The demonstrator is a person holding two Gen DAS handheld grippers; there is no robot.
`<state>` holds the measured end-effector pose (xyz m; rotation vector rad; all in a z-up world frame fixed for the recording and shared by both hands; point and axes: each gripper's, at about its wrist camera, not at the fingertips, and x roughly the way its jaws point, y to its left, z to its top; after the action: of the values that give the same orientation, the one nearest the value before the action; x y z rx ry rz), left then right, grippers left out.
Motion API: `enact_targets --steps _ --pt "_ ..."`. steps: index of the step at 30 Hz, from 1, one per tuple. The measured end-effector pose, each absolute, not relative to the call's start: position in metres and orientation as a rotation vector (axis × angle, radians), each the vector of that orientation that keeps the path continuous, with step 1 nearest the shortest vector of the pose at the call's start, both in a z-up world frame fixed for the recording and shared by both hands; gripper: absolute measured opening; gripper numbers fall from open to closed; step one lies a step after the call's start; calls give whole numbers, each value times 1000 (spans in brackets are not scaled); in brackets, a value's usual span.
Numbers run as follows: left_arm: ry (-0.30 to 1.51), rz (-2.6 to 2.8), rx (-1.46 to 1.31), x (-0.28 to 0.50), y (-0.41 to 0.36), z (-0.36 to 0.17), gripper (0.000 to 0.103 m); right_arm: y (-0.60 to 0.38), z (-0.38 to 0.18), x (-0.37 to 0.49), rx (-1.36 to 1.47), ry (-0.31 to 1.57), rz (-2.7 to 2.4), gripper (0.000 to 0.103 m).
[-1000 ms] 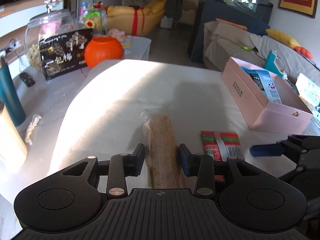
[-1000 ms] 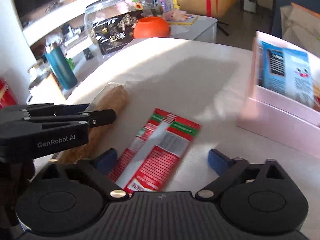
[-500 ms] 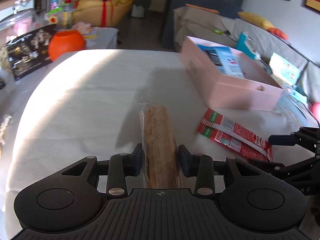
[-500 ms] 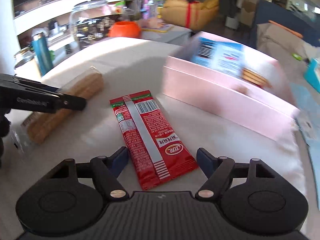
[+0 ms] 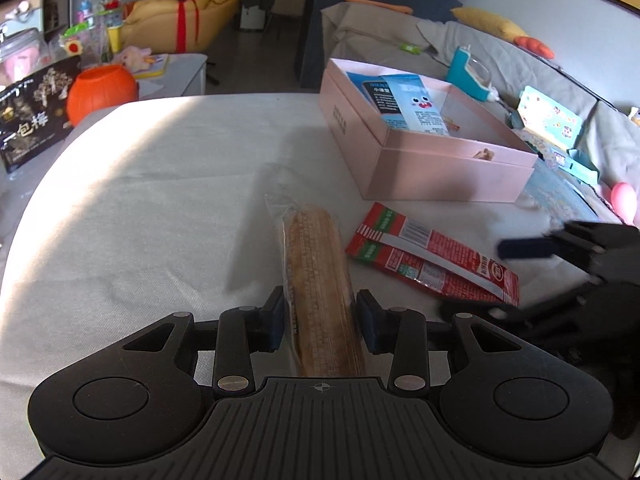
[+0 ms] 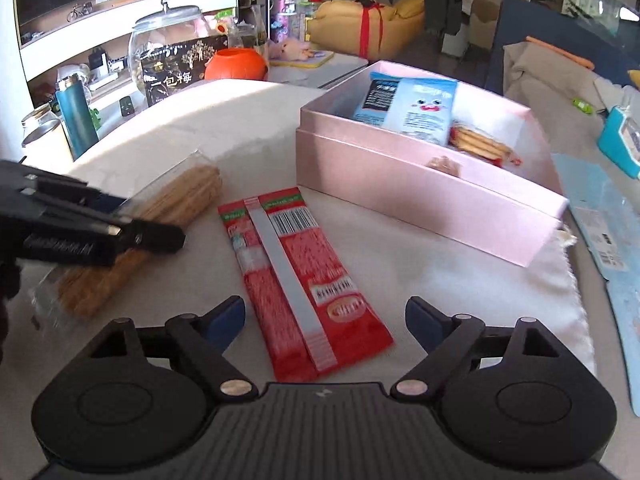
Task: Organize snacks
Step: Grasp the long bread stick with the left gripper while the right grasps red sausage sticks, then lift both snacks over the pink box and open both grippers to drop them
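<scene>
Over the last second we clamped our left gripper (image 5: 320, 316) on the biscuit pack (image 5: 318, 276) and swung toward the pink box (image 5: 432, 168); the right gripper (image 6: 326, 320), fingers apart, straddles the red packet (image 6: 300, 280).

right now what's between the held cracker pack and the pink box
In the right wrist view, the red snack packet lies flat on the cloth between the cracker pack and the pink box.

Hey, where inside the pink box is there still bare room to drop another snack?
The near right part of the pink box floor is bare, bordered by the blue packet on the far left and the front wall. Only a small crumbly bit lies there. In the right wrist view, biscuits crowd the spot beside the blue packet.
</scene>
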<state>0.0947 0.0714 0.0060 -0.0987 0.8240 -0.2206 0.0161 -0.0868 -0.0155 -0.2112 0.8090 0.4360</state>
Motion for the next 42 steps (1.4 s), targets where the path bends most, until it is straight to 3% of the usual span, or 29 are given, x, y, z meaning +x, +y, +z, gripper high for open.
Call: enact_targets --steps 7,20,22,24,25,34,42 --pt "816 -223 -107 94 74 5 42 -66 -23 54 -178 811 417 103" --pt "803 -289 -130 88 84 3 42 -65 -26 54 -163 796 411 103" --pt "822 -292 -112 89 80 4 42 -68 -22 47 -161 786 421 95" --pt "839 -281 -103 92 77 6 42 -73 -16 37 -162 775 442 63" --pt "845 -275 -106 93 74 7 42 -78 -12 31 -158 778 438 57" --pt "862 -390 -134 94 48 6 42 -140 -12 -2 -108 805 302 54" --pt "893 -431 -46 87 38 8 42 -147 -18 -4 -101 785 244 61"
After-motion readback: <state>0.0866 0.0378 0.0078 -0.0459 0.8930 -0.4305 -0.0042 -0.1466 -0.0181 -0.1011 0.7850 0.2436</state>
